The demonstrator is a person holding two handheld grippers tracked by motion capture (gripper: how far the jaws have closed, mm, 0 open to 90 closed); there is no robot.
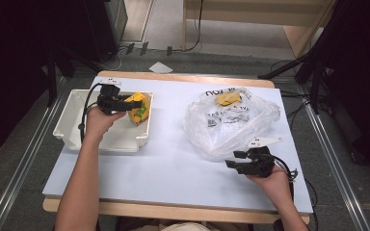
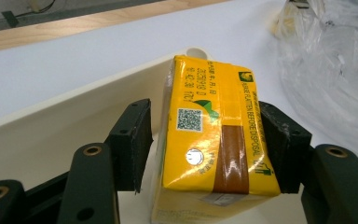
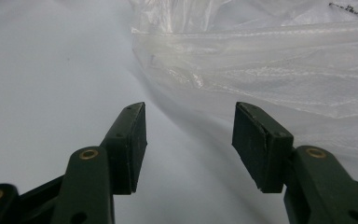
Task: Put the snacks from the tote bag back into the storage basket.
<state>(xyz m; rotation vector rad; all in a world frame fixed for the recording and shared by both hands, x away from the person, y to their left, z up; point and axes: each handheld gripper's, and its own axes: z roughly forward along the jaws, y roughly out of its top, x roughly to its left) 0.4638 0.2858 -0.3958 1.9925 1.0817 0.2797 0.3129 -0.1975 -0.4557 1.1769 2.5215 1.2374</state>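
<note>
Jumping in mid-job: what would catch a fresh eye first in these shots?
First, the bright yellow drink carton in the white tray at the table's left, sitting between the left hand-held gripper's jaws with a visible gap at one pad. Next, the crumpled clear plastic bag at right, with the right hand-held gripper open before it.

Both arms are bare, with no sleeves. The left gripper (image 1: 125, 102) and the right gripper (image 1: 235, 159) are black with flat dark pads (image 3: 132, 140), brass rings at the joints, black cables, and a grey three-cornered plate (image 1: 264, 141) on top.
</note>
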